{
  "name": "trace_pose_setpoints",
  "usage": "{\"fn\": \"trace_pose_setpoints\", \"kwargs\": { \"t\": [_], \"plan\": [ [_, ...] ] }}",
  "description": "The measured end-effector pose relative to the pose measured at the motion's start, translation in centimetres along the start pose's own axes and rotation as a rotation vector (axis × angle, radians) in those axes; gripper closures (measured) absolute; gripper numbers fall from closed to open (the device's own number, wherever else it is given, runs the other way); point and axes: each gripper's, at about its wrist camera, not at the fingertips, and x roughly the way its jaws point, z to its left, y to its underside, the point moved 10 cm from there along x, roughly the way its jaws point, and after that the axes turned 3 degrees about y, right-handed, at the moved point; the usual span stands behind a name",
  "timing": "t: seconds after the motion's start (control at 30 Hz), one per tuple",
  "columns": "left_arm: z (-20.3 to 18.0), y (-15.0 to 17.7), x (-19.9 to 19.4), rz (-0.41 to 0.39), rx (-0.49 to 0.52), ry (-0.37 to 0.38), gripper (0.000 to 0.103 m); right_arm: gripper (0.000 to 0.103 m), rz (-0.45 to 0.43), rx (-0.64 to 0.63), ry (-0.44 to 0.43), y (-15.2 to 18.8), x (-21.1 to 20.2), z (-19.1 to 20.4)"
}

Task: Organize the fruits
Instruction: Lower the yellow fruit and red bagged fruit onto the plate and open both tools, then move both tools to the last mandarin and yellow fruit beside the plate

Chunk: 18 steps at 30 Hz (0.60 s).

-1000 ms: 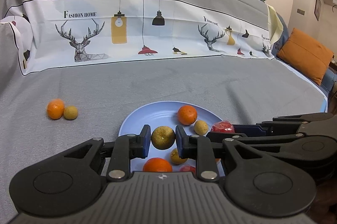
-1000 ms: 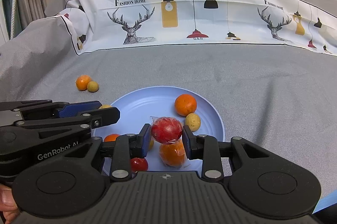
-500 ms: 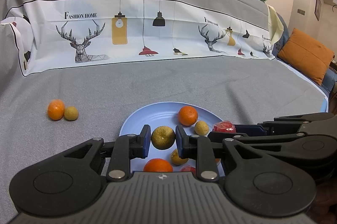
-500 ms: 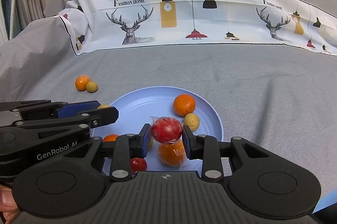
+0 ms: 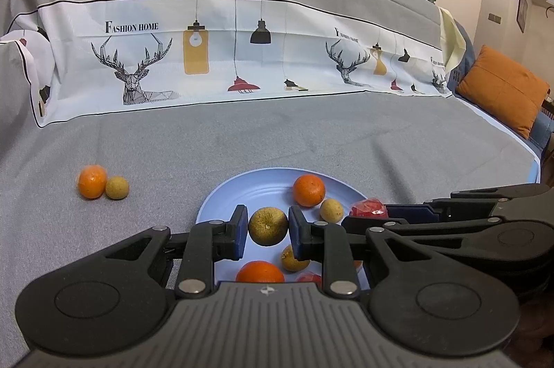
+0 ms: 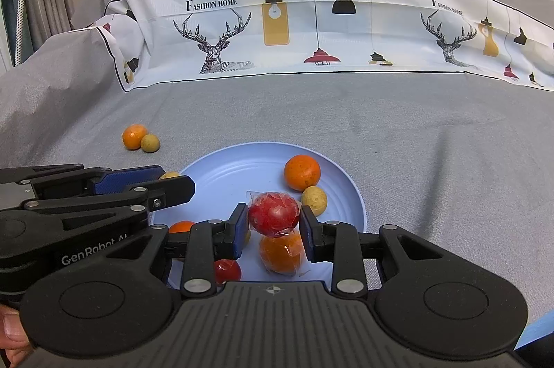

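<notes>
A light blue plate (image 5: 242, 195) (image 6: 225, 181) lies on the grey cloth and holds several fruits: oranges, small yellow-brown fruits, red ones. My left gripper (image 5: 268, 227) is shut on a brownish-yellow round fruit (image 5: 268, 226) just above the plate. My right gripper (image 6: 274, 215) is shut on a red fruit wrapped in clear film (image 6: 273, 212), held over a wrapped orange (image 6: 282, 252). An orange (image 5: 91, 181) (image 6: 134, 136) and a small yellow fruit (image 5: 117, 187) (image 6: 150, 143) lie together on the cloth left of the plate.
The grey cloth covers a sofa with a white printed band (image 5: 242, 56) along the back. An orange cushion (image 5: 502, 89) sits at the far right. Each gripper shows in the other's view, the right one (image 5: 450, 219) beside the left, the left one (image 6: 104, 191) beside the right.
Both grippers have stayed shut on their fruits and have barely shifted over the plate.
</notes>
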Motion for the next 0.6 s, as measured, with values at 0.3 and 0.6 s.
{"fn": "trace_pose_setpoints", "kwargs": {
  "t": [0.3,0.6],
  "plan": [
    [0.8,-0.1,0.2,0.004,-0.023,-0.030,0.061,0.052,0.011,0.030,0.051,0.1,0.2,-1.0],
    [1.4,-0.1,0.2,0.001,-0.032,-0.062,0.061,0.050,0.006,0.022,0.057,0.1,0.2,-0.9]
  ]
}}
